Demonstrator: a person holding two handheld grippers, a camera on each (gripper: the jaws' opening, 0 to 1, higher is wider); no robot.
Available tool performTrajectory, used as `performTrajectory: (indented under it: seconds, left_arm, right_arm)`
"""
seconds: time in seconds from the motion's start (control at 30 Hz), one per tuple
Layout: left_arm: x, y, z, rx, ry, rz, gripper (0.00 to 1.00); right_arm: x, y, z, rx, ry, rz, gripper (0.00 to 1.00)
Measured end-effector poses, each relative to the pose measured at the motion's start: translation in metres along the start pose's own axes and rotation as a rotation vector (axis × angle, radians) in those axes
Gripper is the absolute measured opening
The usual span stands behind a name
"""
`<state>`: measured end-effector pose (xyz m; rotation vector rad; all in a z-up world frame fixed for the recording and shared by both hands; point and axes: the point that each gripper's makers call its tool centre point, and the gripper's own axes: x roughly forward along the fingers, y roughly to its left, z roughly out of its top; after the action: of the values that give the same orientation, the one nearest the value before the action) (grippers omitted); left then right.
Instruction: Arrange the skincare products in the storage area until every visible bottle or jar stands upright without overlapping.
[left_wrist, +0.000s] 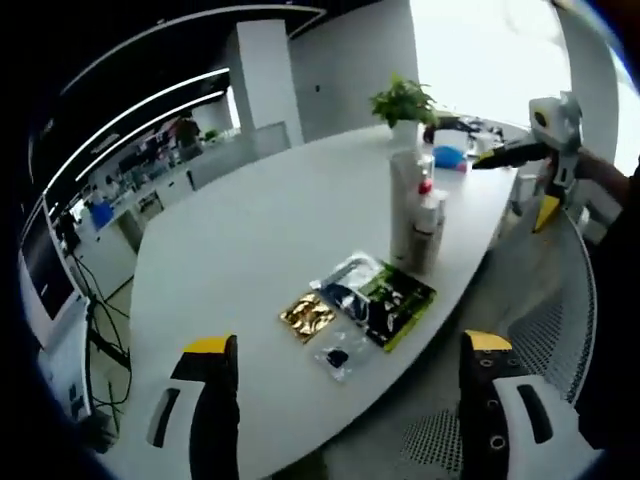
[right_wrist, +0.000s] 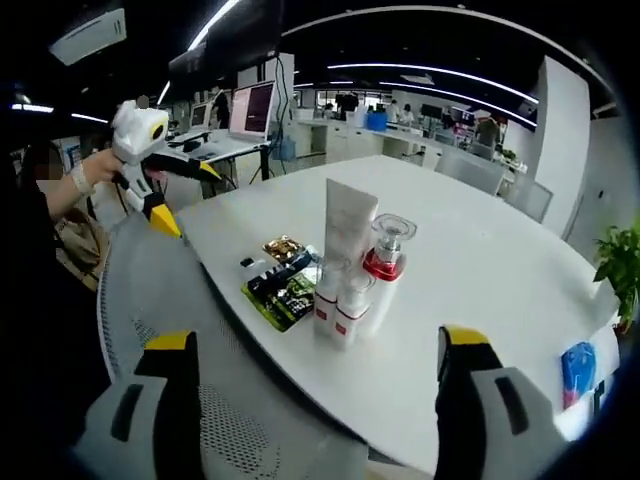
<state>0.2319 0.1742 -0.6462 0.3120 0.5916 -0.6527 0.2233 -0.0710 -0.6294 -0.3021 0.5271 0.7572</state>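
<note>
On the white desk (left_wrist: 250, 240) the skincare products stand in one tight cluster: a tall white tube (right_wrist: 348, 228), a clear-capped bottle with a red collar (right_wrist: 385, 262) just at its 3 o'clock, and two small white bottles (right_wrist: 338, 305) touching in front of them. All four look upright. In the left gripper view the same cluster (left_wrist: 417, 215) sits at about 1 o'clock from the picture's centre. Near its base lie flat sachets: a green-and-black one (left_wrist: 395, 298), a gold one (left_wrist: 307, 316) and a small clear one (left_wrist: 338, 355), partly overlapping.

The left gripper (left_wrist: 350, 400) hangs back off the desk edge, its fingers wide apart and empty. The right gripper (right_wrist: 315, 395) is likewise wide open, holding nothing, hovering over a mesh chair back (right_wrist: 180, 300) short of the desk. Each gripper appears in the other's view, held by a hand, at 2 o'clock in the left view and 10 o'clock in the right.

My reading is that no grasp is in hand; this is either the approach or the end check. The bottles crowd each other, so the next move probably calls for an open-fingered reach to one small bottle, gripping low and sliding it clear without toppling its neighbours.
</note>
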Motion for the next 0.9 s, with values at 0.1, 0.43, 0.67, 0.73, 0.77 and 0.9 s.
performTrajectory:
  seconds: [0.1,0.43,0.67,0.73,0.77,0.9]
  left_arm:
    - [-0.011,-0.007,0.001,-0.038,-0.018,0.023,0.95]
    - [-0.045,-0.013,-0.001,-0.12,-0.07,0.1,0.97]
    - [-0.06,-0.01,-0.007,-0.172,-0.08,0.139,0.97]
    - [-0.062,-0.006,-0.008,-0.166,-0.077,0.153,0.97]
    - [-0.063,-0.003,-0.009,-0.167,-0.073,0.158,0.97]
    - [-0.064,0.013,-0.013,-0.211,-0.077,0.201,0.97]
  right_arm:
    - [-0.01,0.003,0.008,-0.012,-0.006,0.006,1.0]
    - [-0.022,0.017,0.011,-0.03,-0.004,0.022,1.0]
    - [-0.018,0.027,0.011,-0.001,-0.008,0.052,1.0]
    - [-0.015,0.028,0.011,0.01,-0.006,0.052,1.0]
    - [-0.014,0.028,0.012,0.014,-0.007,0.051,1.0]
    - [-0.011,0.025,0.019,0.039,-0.027,0.026,1.0]
